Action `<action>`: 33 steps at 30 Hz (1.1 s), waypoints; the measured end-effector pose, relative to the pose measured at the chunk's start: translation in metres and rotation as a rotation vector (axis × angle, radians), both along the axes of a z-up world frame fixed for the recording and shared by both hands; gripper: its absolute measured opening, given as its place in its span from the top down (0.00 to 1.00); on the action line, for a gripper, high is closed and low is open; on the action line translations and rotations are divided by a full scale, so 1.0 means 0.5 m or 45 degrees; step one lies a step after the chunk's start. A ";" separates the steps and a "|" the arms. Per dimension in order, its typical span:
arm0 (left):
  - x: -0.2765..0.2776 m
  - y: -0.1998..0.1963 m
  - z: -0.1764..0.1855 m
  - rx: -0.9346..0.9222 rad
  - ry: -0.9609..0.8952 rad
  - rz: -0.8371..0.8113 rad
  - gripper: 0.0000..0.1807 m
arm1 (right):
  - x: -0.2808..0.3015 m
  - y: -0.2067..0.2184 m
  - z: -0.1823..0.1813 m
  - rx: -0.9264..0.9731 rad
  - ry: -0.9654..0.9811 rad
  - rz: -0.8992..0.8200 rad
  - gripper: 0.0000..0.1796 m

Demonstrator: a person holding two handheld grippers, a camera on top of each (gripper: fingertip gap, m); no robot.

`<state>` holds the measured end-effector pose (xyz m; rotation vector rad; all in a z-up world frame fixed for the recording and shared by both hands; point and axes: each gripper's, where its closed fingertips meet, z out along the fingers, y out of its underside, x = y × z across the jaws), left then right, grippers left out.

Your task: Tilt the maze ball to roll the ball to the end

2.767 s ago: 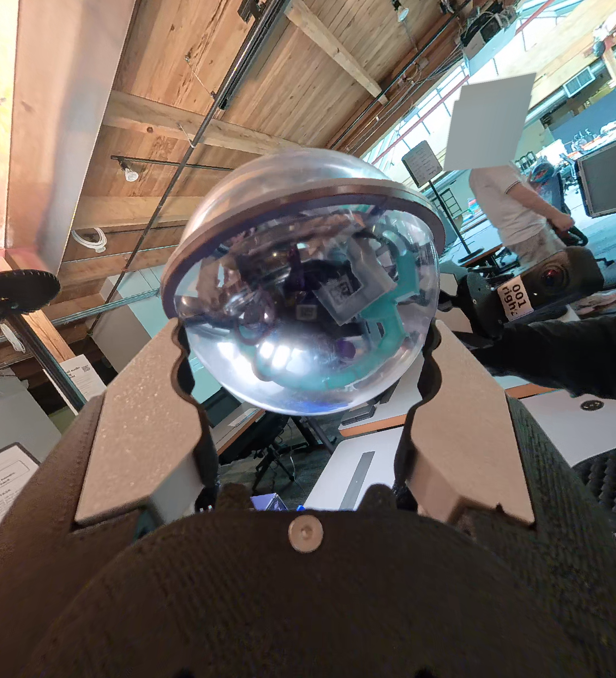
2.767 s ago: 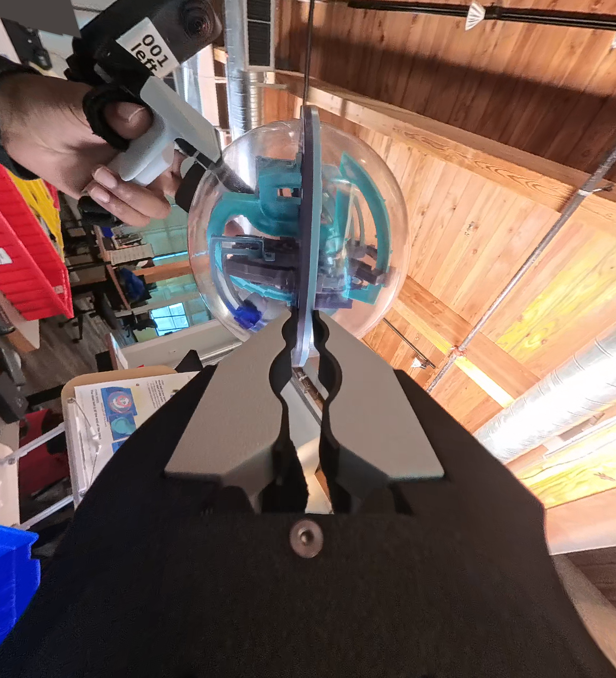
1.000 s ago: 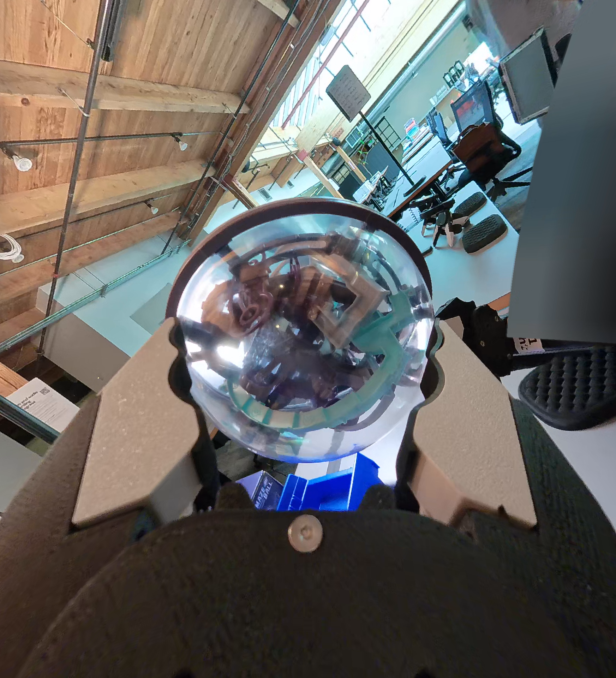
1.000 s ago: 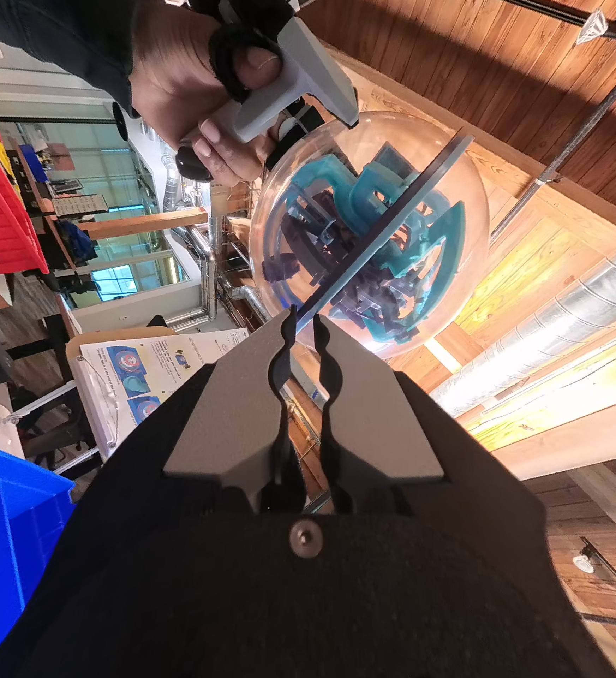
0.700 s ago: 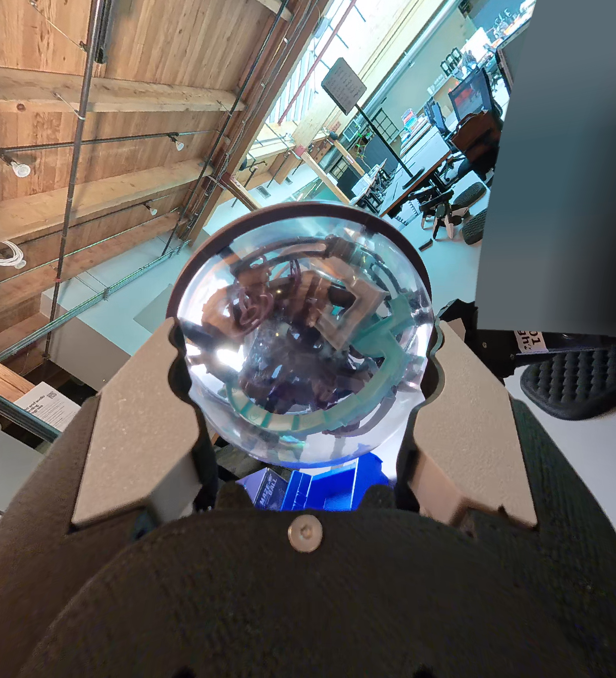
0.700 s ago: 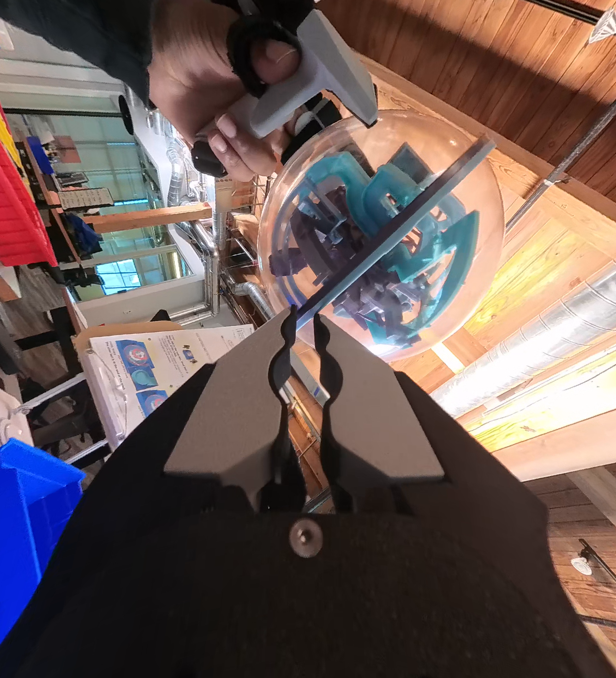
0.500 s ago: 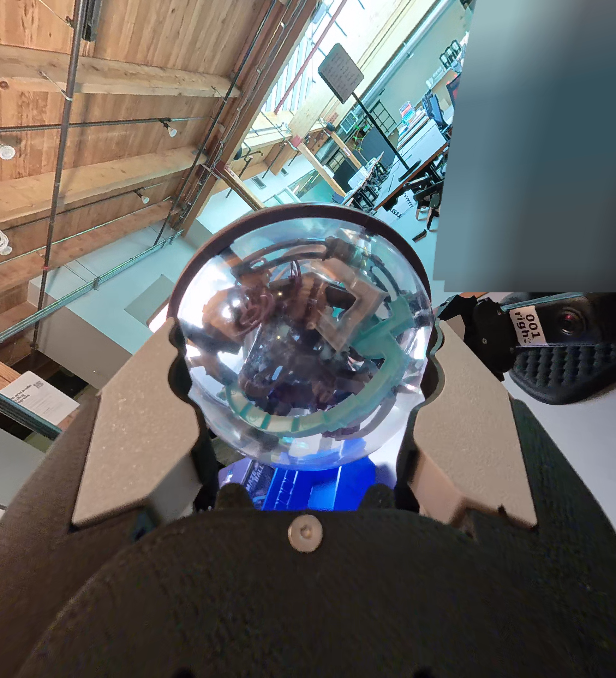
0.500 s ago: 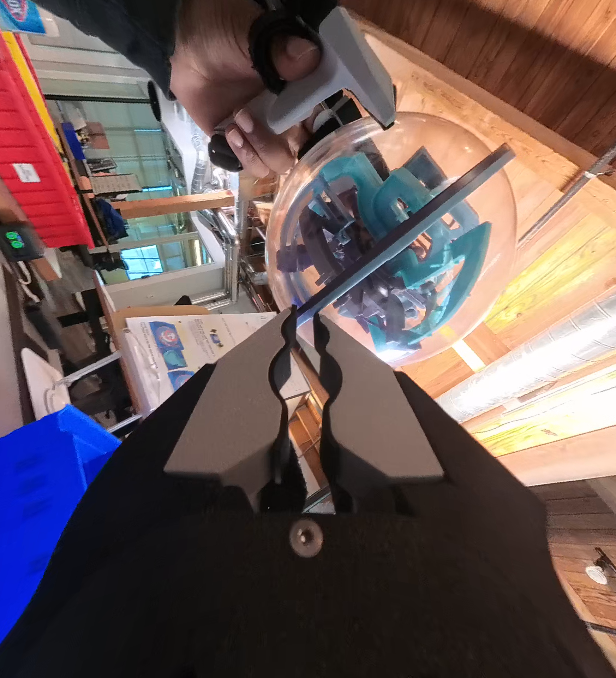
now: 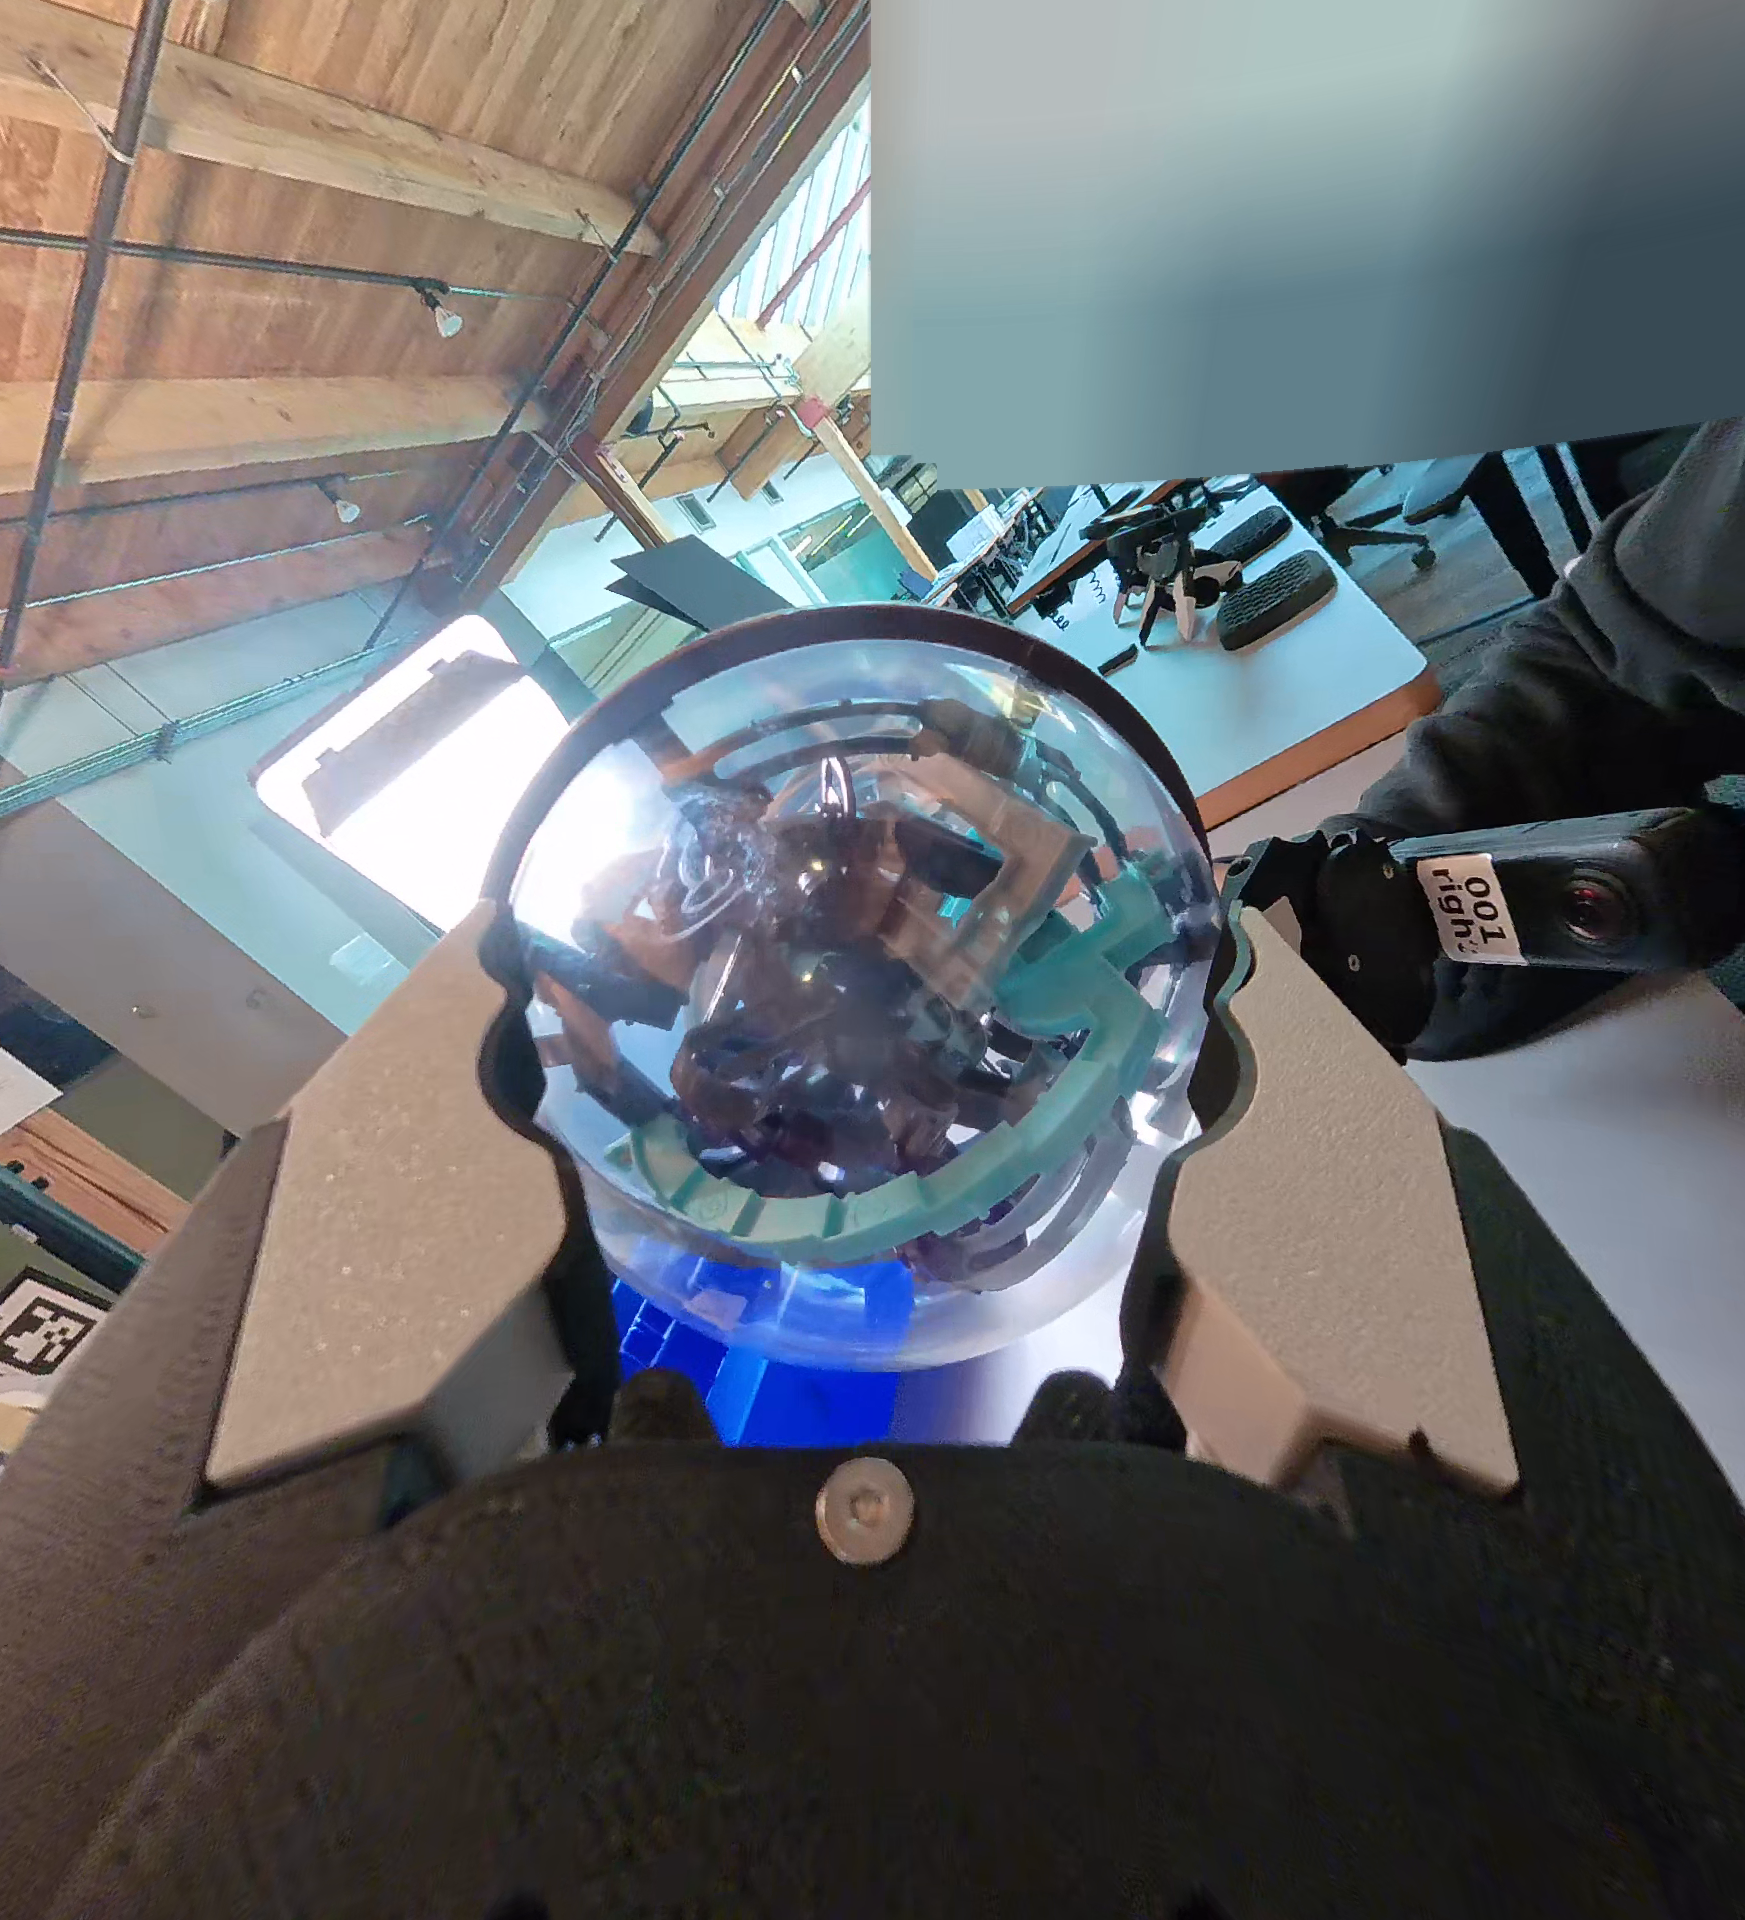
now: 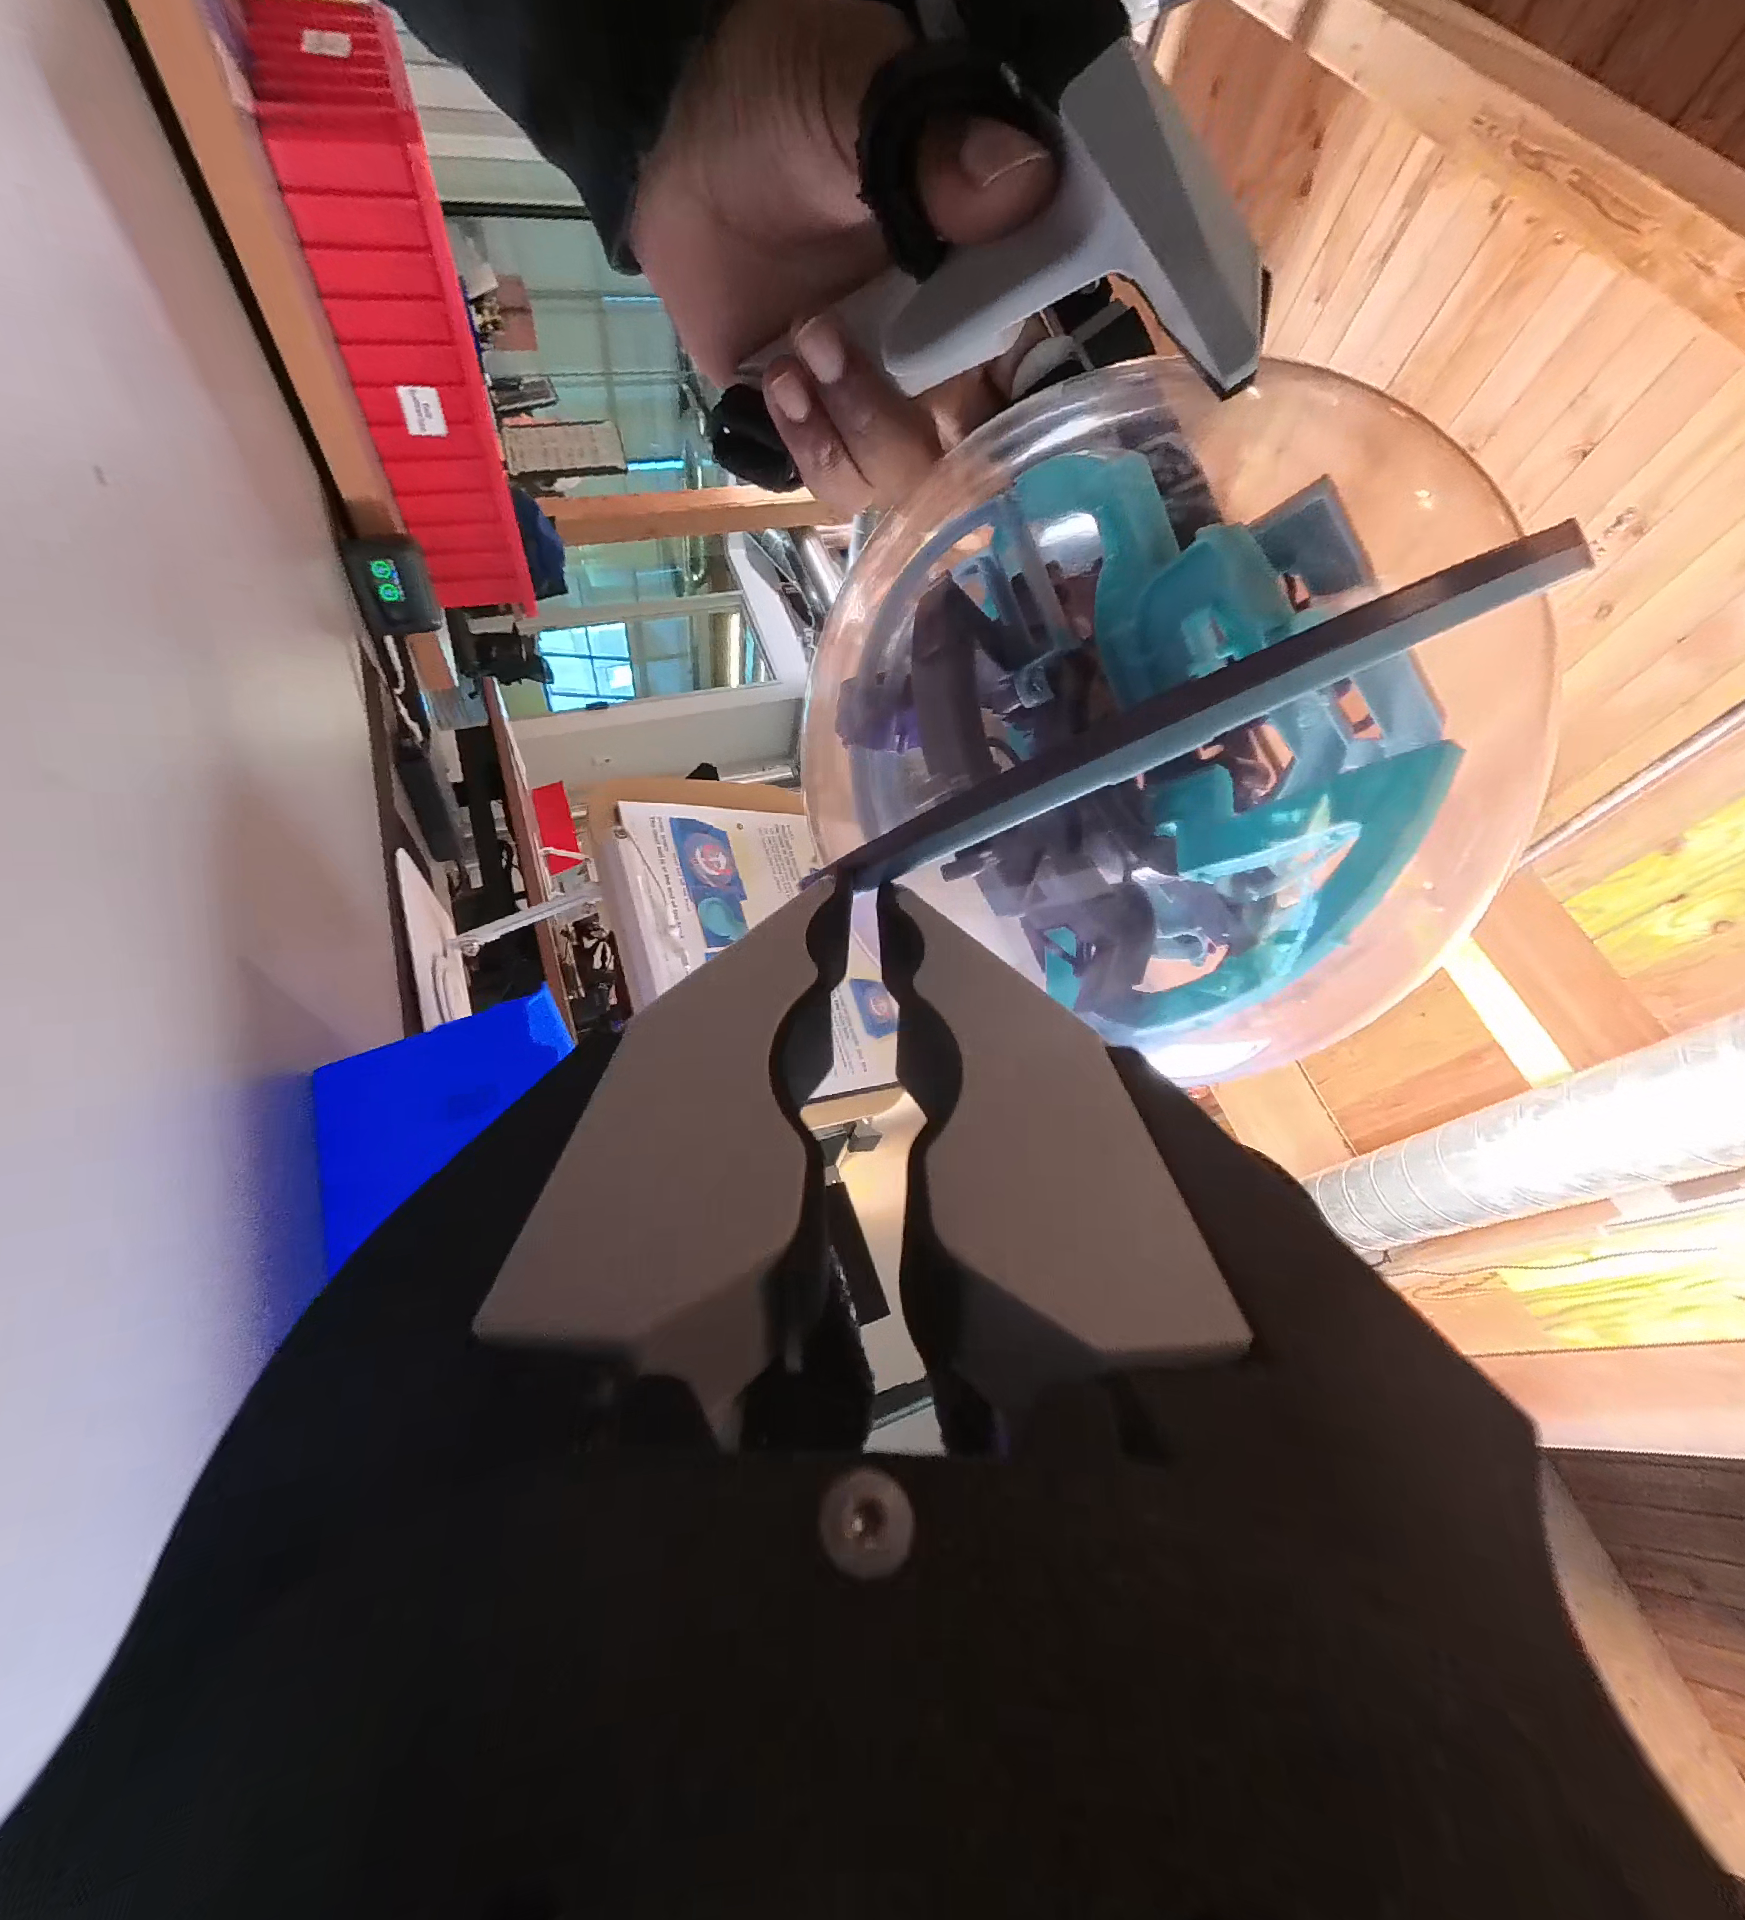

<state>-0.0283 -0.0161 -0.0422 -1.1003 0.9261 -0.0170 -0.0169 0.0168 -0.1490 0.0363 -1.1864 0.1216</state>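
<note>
The maze ball [image 9: 852,997], a clear hard-plastic sphere with a thin dark flat ring around its middle, is held up in the air between the two tools, with the timber ceiling behind it. Inside it sits a tangle of teal, purple and brownish plastic tracks; the small ball that runs on them cannot be made out. The left gripper [image 9: 857,945] has its jaws spread wide around the sphere, the scalloped inner edges of its grainy beige fingers [image 9: 400,1122] pressing on the curved shell at both sides, so it is clamped on the ball. In the right wrist view the ring runs slantwise across the sphere, and the right gripper [image 10: 863,899] has its jaws drawn nearly together, their wavy tips pinching the lower left edge of that thin ring. A person's hand [image 10: 795,260] grips the pale grey handle of the left tool above the sphere. Below lie a white bench [image 9: 1616,1143] and a glossy blue bin [image 10: 411,1132].
</note>
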 end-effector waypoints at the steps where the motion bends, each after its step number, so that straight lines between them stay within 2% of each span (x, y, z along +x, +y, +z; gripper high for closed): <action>1: -0.001 -0.001 -0.005 0.005 0.000 -0.003 0.29 | -0.002 0.001 -0.006 0.003 -0.009 -0.002 0.99; 11: -0.008 0.009 -0.060 -0.037 -0.009 -0.008 0.31 | -0.019 0.004 -0.072 -0.006 -0.134 -0.003 0.99; 21: -0.014 0.026 -0.157 -0.131 0.006 0.015 0.32 | -0.027 0.011 -0.176 0.002 -0.339 -0.020 1.00; 33: -0.034 0.044 -0.249 -0.234 0.023 0.058 0.32 | -0.035 0.022 -0.267 0.053 -0.588 -0.054 1.00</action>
